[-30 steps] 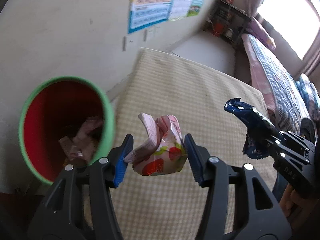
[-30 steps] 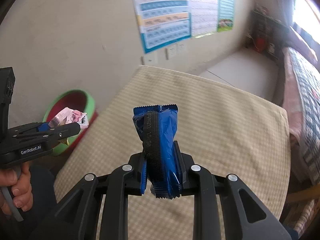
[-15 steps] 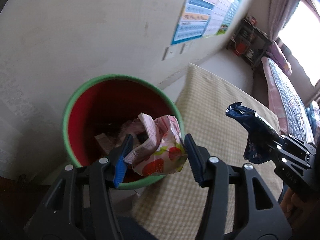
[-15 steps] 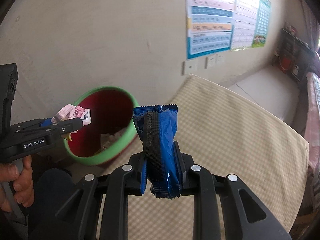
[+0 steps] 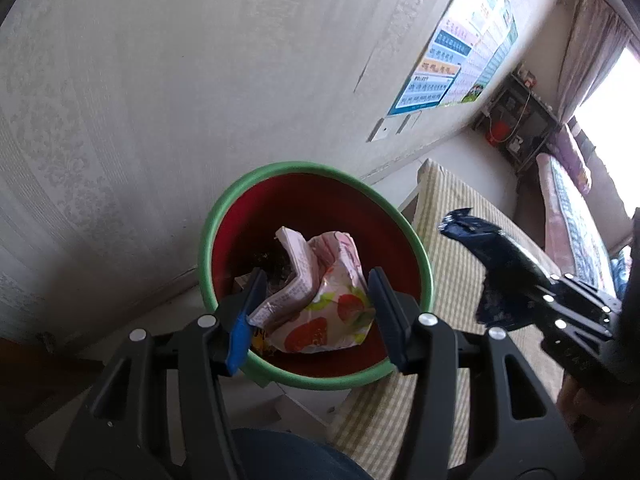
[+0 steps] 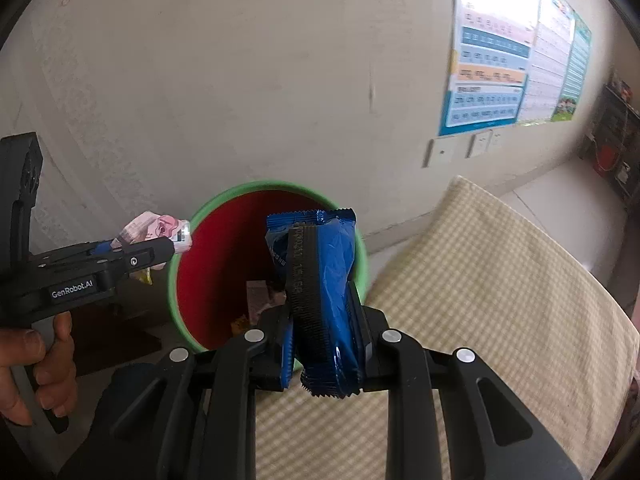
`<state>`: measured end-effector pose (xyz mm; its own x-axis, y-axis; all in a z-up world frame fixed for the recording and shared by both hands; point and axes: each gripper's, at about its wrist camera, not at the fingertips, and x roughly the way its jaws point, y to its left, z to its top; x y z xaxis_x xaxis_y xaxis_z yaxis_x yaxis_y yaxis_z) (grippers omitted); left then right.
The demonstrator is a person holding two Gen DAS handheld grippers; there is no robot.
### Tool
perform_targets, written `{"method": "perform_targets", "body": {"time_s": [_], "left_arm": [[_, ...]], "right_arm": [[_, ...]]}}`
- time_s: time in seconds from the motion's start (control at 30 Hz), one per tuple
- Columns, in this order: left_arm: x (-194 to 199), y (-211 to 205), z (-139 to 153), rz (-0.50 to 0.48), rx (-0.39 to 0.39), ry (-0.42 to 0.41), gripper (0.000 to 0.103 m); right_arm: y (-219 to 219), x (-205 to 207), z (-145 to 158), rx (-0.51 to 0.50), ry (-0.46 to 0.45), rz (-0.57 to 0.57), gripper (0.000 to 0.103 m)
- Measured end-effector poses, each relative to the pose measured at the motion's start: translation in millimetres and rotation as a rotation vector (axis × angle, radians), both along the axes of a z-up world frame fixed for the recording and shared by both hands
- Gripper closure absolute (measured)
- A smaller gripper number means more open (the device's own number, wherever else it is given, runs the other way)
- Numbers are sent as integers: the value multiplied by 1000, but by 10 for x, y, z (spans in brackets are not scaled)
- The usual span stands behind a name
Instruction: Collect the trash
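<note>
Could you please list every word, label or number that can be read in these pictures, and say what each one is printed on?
"GenRobot.AI": white lettering on the side of the left hand-held gripper.
Blue wrapper: a row of stamped digits along its seam, too blurred to read.
Pink strawberry wrapper: fine print on its folded edge, too small to read.
Wall posters: rows of characters, too small and blurred to read.
</note>
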<state>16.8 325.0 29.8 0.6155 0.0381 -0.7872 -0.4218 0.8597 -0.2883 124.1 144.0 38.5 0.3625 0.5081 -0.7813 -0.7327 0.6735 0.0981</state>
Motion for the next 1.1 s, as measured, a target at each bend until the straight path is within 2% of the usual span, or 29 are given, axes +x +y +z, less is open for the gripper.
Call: {"method": "perform_targets", "body": {"time_s": [0.17,0.2,0.23,0.27,0.3,0.33,0.37,0.4,0.47,0.53,0.7,0.87,1.1], "left_arm": [[36,79,-21,0,-25,-7,52],[45,94,-27,2,-31,-8,49],[56,106,-33,3,-38,-11,43],[49,127,-34,7,-39,-15,38],[40,143,-28,16,-38,-21,24],[28,163,-19,28,-39,-29,17],[15,182,-12,36,-46,-38,16],[0,191,-7,40,-51,-43,13],[-11,215,-14,52,-55,-45,6],[4,202,-12,57,-59,-42,6],[32,20,-5,16,-74,-47,6],[8,-421,37,-27,16,-77,6],[29,-1230,-58,-163,31,-72,6]], "right_arm": [[250,7,-78,-12,9,34,79],[287,5,-88,-14,11,40,79],[325,3,-100,-17,12,45,78],[355,2,-110,-20,14,49,67],[373,4,-117,-22,17,51,60],[381,6,-123,-21,17,50,48],[374,6,-124,-17,16,47,37],[362,5,-131,-17,14,44,32],[322,-11,-139,-20,9,36,16],[270,-13,-144,-24,3,24,7],[17,-13,-219,-54,22,-11,7],[-473,-79,-289,-65,34,-96,7],[-1399,-338,-290,-45,-49,-280,7]]}}
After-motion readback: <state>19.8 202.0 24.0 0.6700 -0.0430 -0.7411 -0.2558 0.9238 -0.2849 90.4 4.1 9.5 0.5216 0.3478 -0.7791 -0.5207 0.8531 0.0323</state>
